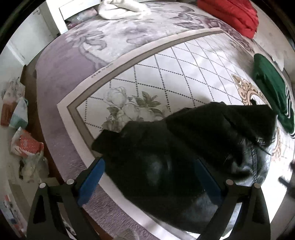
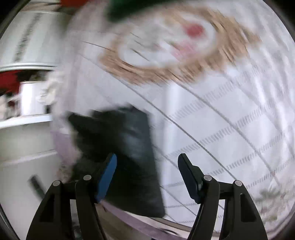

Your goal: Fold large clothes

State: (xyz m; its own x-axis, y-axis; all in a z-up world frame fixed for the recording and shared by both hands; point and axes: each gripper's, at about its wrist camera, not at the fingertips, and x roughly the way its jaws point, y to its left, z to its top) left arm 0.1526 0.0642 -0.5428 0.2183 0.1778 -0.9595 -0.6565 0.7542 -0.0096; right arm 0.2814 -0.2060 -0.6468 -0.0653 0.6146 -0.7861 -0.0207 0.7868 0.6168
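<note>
Bags [image 1: 22,136] piled on the floor far left, beside a purple blanket [image 1: 60,103] with a white checked sheet [image 1: 184,73] on top. Near the front, left gripper [image 1: 149,177] pointing down, blue fingers [image 1: 92,182] spread wide, black jacket [image 1: 175,147] lying between and under them but not pinched. Jacket bunched up and partly folded, long side running from lower left up to the right, fuzzy edge pointing right toward a green top [image 1: 271,92]. Further back, a white cloth [image 1: 119,9] and a red cloth [image 1: 230,13]. In the blurry right view, right gripper [image 2: 147,175] with fingers [image 2: 107,179] apart and nothing squeezed, jacket [image 2: 125,151] lying mostly under the left finger, long side running up and down near the bed's edge.
</note>
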